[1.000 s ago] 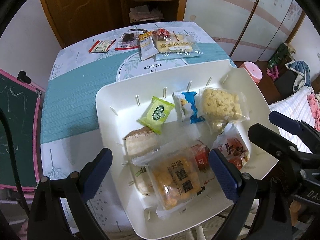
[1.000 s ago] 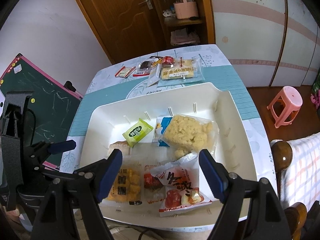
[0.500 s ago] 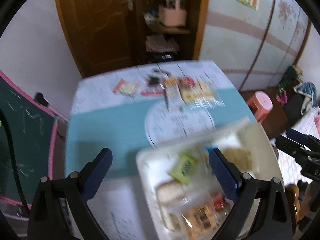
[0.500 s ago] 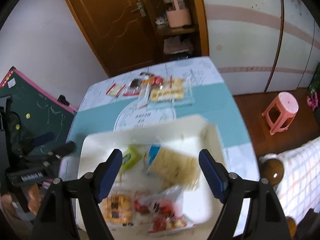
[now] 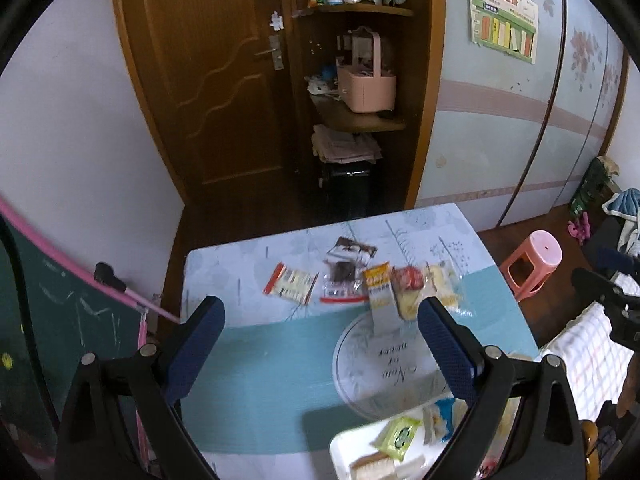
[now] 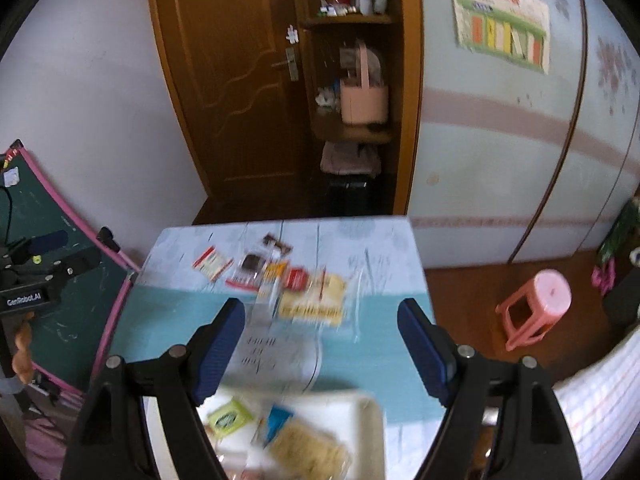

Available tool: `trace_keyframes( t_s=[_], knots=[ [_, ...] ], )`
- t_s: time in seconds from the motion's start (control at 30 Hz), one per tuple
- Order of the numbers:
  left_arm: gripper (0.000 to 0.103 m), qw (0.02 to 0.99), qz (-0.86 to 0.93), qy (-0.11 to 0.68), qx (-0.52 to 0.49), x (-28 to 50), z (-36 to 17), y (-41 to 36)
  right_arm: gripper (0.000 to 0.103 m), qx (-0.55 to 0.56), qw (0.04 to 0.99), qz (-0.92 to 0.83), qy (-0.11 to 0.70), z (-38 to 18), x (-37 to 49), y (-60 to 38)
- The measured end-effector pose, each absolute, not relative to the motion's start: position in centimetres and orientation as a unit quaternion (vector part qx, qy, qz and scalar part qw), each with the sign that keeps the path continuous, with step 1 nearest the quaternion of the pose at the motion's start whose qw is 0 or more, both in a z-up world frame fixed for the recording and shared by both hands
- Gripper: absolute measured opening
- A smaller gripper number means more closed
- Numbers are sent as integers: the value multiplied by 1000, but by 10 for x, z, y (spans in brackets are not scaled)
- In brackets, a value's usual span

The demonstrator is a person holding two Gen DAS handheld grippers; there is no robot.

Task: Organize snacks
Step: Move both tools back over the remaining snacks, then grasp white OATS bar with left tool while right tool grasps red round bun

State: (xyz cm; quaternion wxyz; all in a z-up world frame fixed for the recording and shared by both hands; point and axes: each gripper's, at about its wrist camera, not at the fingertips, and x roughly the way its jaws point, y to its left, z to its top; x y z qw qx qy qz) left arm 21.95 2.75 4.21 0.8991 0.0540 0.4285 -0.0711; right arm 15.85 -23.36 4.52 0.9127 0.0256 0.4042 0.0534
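Both my left gripper [image 5: 322, 338] and right gripper [image 6: 322, 338] spread, empty; approach the loose foil snack packets [image 5: 360, 284] low, 1 at a time.

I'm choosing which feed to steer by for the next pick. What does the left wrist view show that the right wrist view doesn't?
Only the left wrist view shows the right gripper at its right edge and sharp, separable snack packets at the table's far end.

Only the right wrist view shows the left gripper at its left edge and the pale puffed-snack bag in the tray; its packets are motion-blurred.

Both show the white tray with the green packet, the table, the pink stool and open, empty grippers.
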Motion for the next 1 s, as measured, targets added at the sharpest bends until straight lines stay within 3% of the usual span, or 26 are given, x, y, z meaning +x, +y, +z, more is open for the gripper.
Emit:
trace_keyframes(
  t_s=[0.27, 0.73, 1.0],
  knots=[
    [97, 884, -61, 456, 79, 295, 5, -8, 79, 59, 900, 50, 429, 31, 255, -237],
    [94, 764, -91, 639, 11, 339, -208, -35, 63, 124, 798, 76, 585, -139, 342, -199],
    [94, 753, -101, 649, -23, 341, -237, -30, 63, 106, 774, 90, 618, -179, 360, -169]
  ],
)
